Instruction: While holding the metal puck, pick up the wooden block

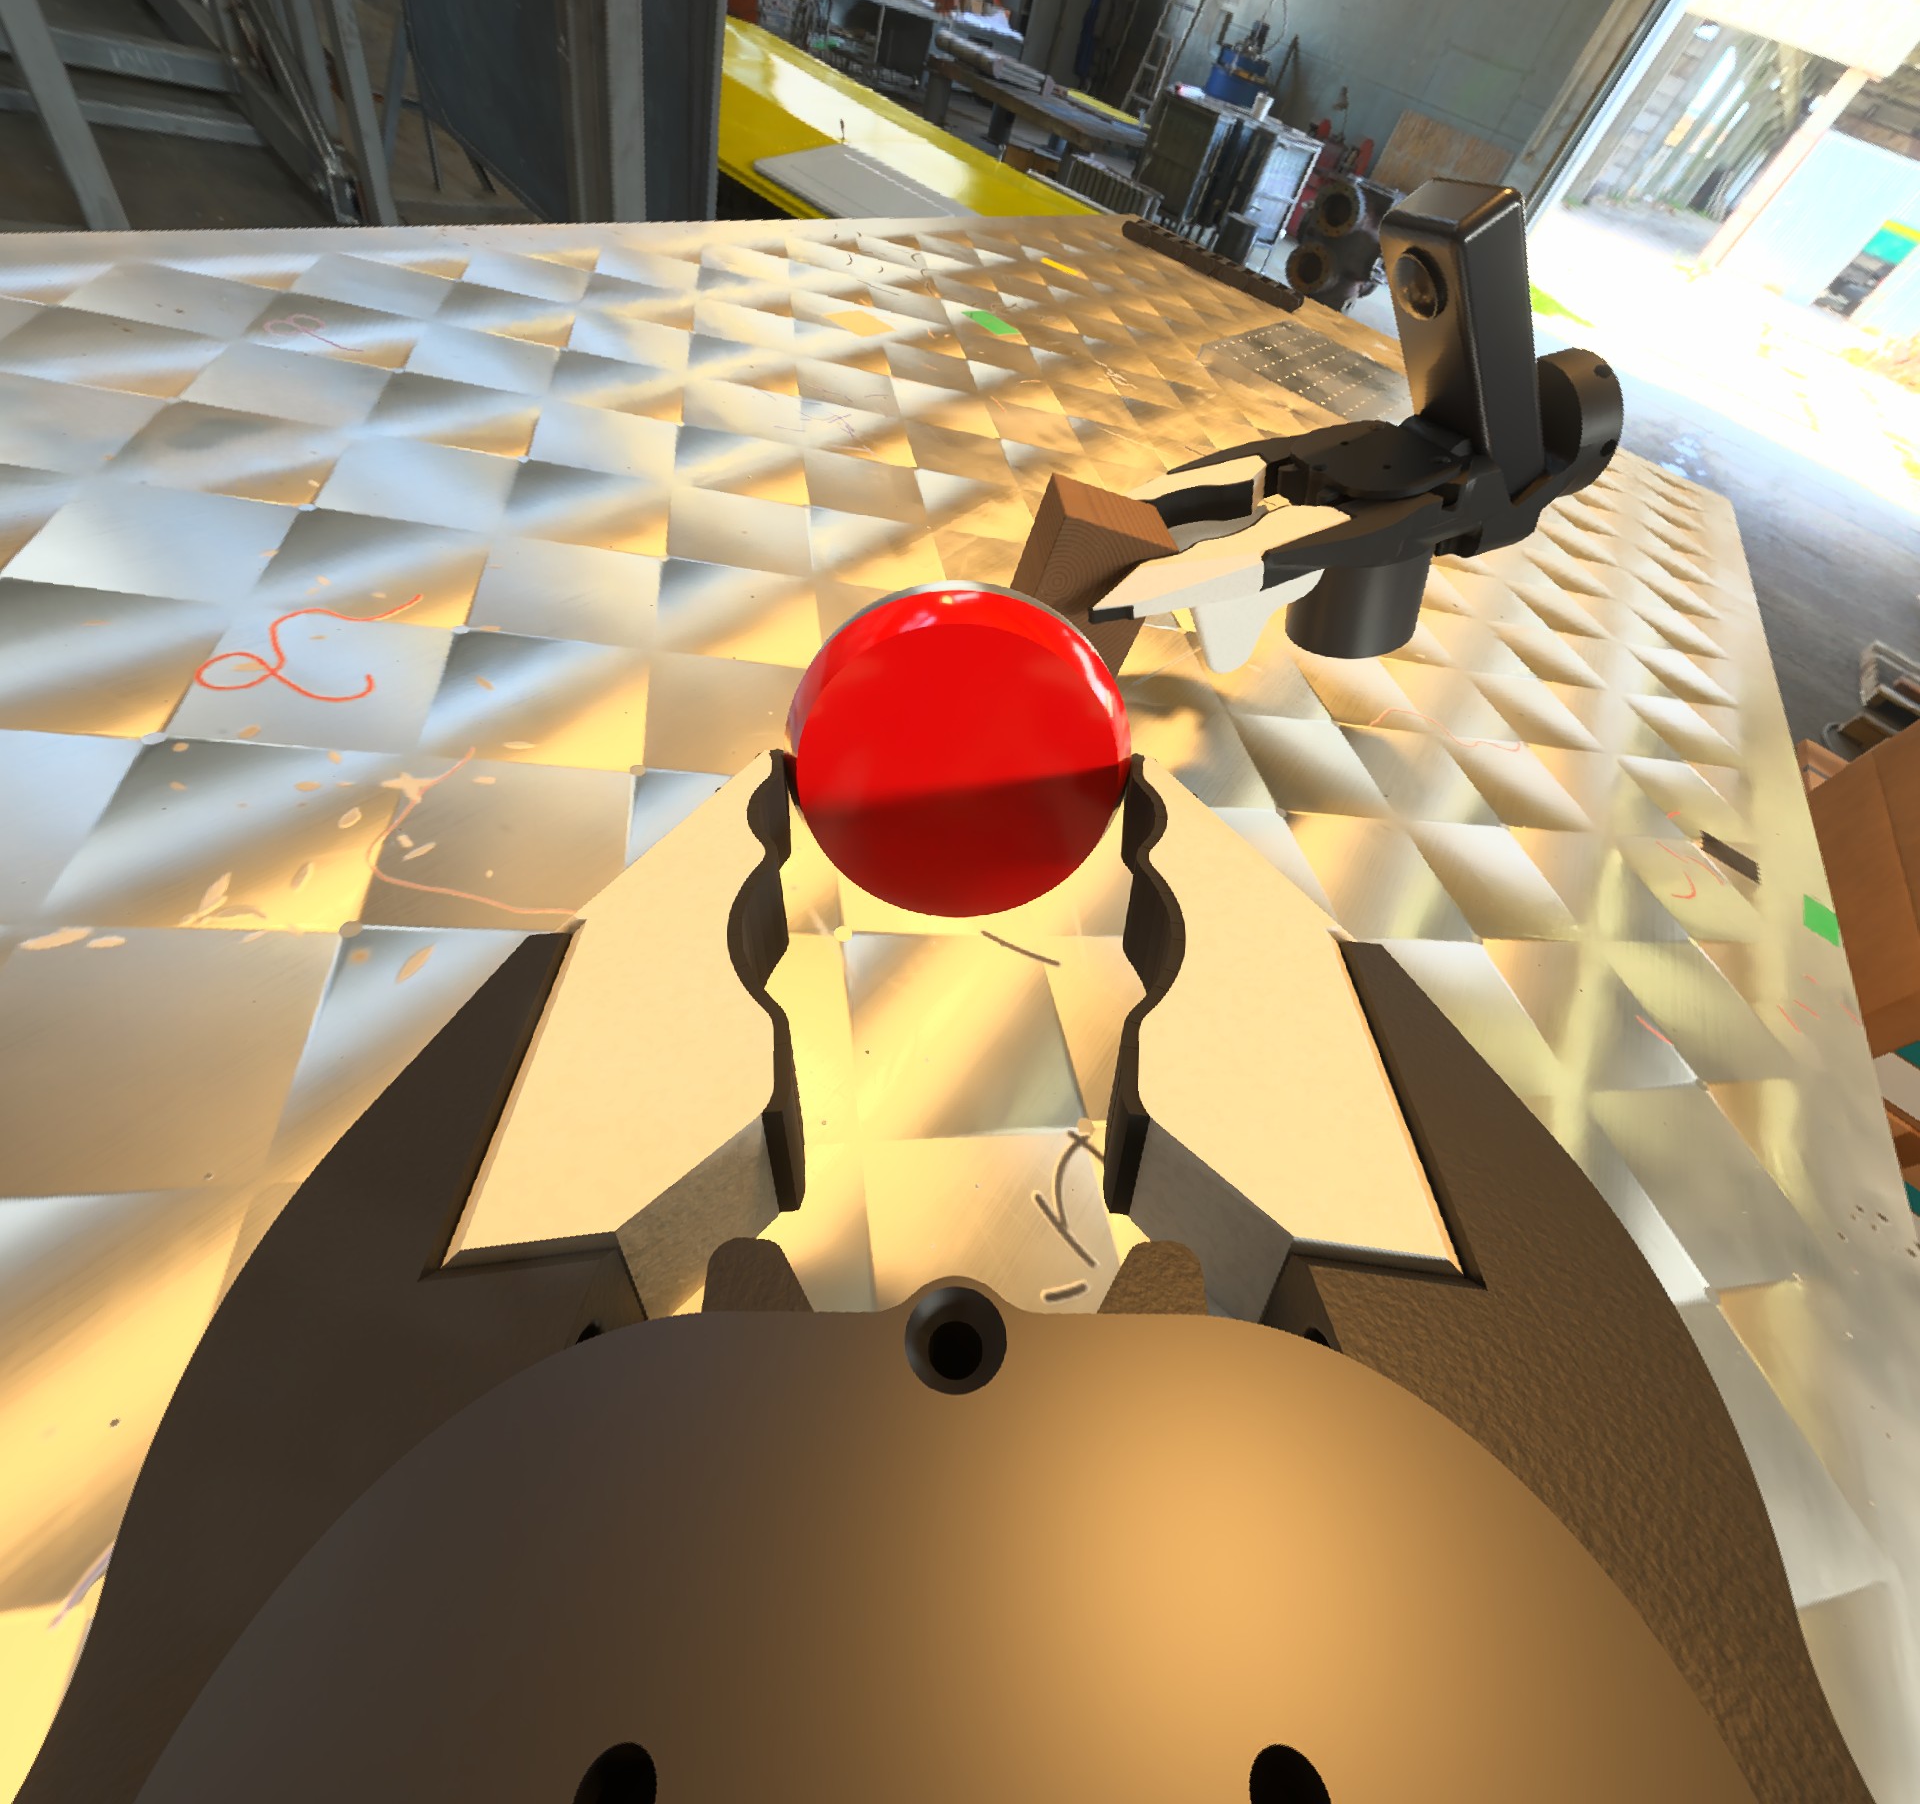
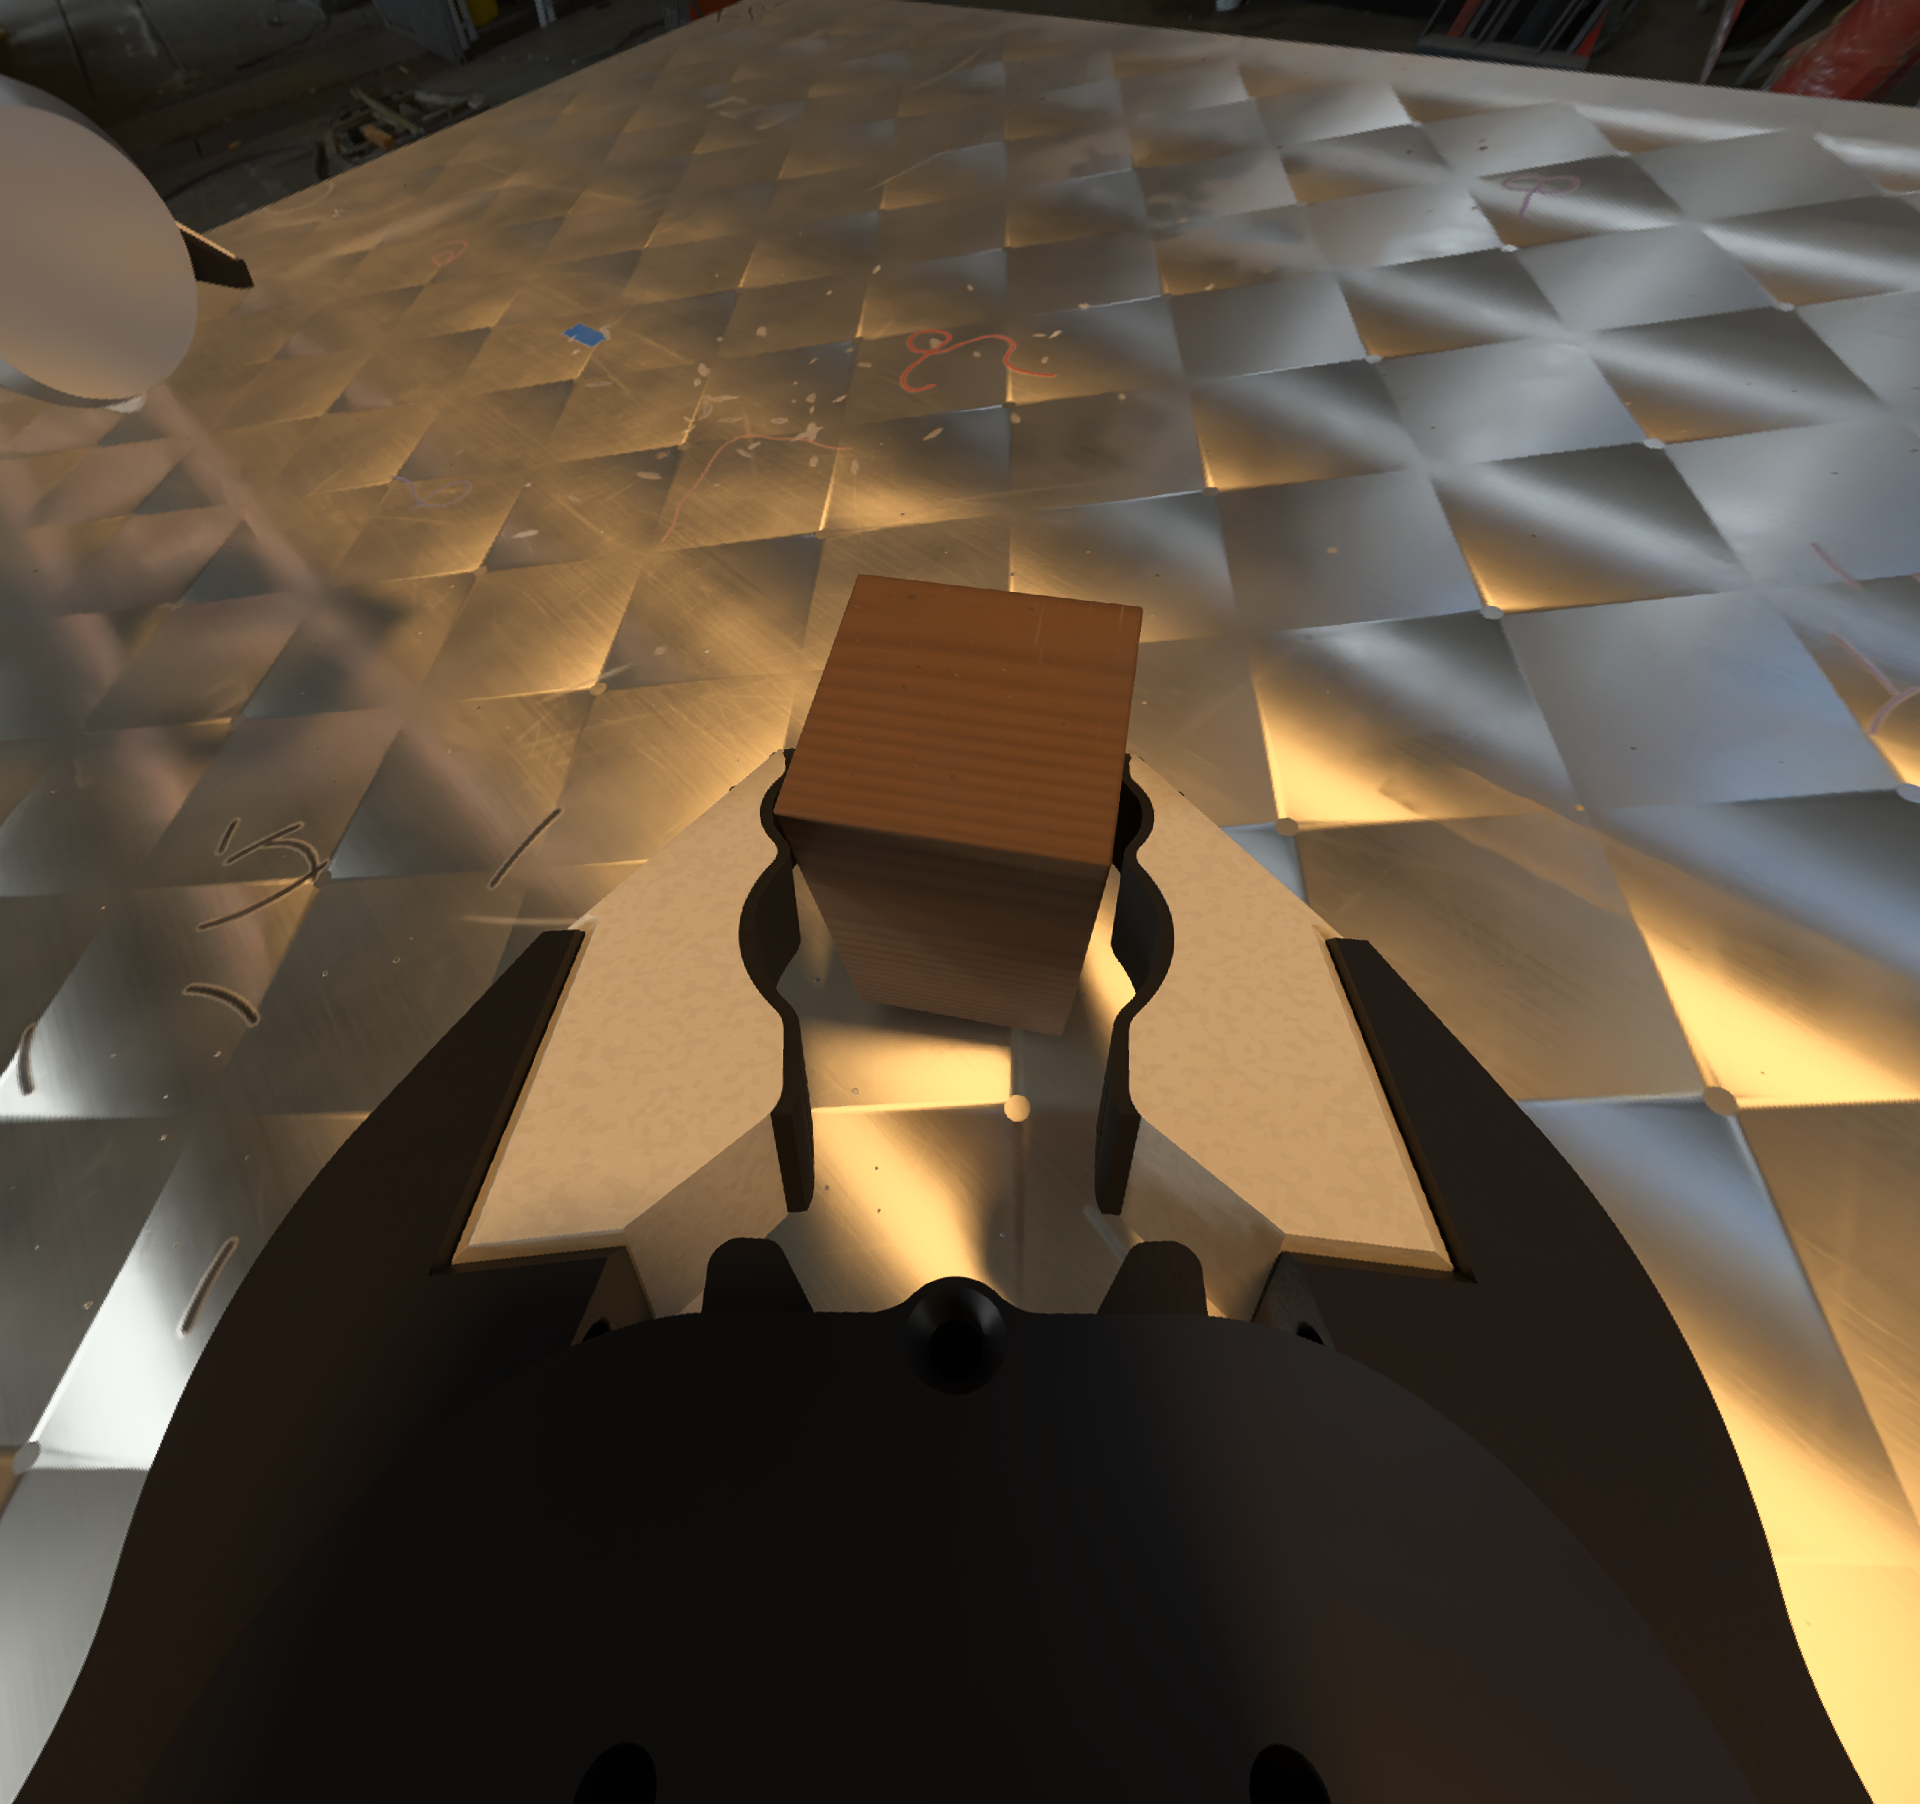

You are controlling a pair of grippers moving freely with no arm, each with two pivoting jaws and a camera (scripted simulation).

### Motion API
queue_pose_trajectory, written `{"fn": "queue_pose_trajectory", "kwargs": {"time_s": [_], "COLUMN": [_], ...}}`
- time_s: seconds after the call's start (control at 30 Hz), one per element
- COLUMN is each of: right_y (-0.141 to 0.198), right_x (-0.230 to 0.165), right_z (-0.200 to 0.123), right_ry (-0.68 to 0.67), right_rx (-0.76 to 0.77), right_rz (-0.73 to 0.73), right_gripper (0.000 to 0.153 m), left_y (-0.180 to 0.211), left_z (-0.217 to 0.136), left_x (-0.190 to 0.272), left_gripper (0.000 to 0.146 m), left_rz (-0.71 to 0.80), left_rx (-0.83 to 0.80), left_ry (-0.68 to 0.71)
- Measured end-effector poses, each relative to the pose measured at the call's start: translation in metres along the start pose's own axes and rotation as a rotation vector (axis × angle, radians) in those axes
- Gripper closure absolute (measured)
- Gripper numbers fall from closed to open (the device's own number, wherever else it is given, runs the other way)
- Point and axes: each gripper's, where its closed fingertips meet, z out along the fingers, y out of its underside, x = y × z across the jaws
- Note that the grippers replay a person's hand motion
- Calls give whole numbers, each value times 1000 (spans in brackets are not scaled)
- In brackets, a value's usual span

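My left gripper (image 1: 956, 772) is shut on the metal puck (image 1: 956, 705), a red disc with a silver rim, and holds it above the metal table (image 1: 416, 507). Just beyond the puck, the wooden block (image 1: 1081, 539) hangs tilted in my right gripper (image 1: 1138, 559), off the table. In the right wrist view my right gripper (image 2: 956, 778) is shut on the wooden block (image 2: 966, 715), both fingertips against its sides near the top. Part of the left gripper's body (image 2: 83, 279) shows at the far left.
The table (image 2: 1455, 404) is a wide plate of shiny squares with scribbles and small coloured tape patches. Its right edge runs close by, with brown cardboard boxes (image 1: 1870, 871) beyond it. A yellow workbench (image 1: 831, 123) and workshop clutter stand behind the far edge.
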Motion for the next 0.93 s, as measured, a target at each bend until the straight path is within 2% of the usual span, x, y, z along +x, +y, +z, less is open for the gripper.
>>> {"fn": "queue_pose_trajectory", "kwargs": {"time_s": [0.3, 0.67, 0.83, 0.93], "right_y": [-5, -26, -28, -25], "right_x": [27, 80, 82, 85], "right_z": [-33, -131, -154, -161], "right_ry": [73, 264, 217, 224], "right_rx": [54, 210, 270, 264], "right_rz": [34, 75, 66, 32], "right_gripper": [93, 93, 93, 93], "left_y": [5, 2, -5, -25], "left_z": [13, 45, 62, 78], "left_x": [10, 26, 37, 44], "left_gripper": [81, 81, 81, 81], "left_rz": [0, 37, 49, 102], "left_rx": [-27, -93, -96, -74], "left_ry": [16, 64, 97, 138]}}
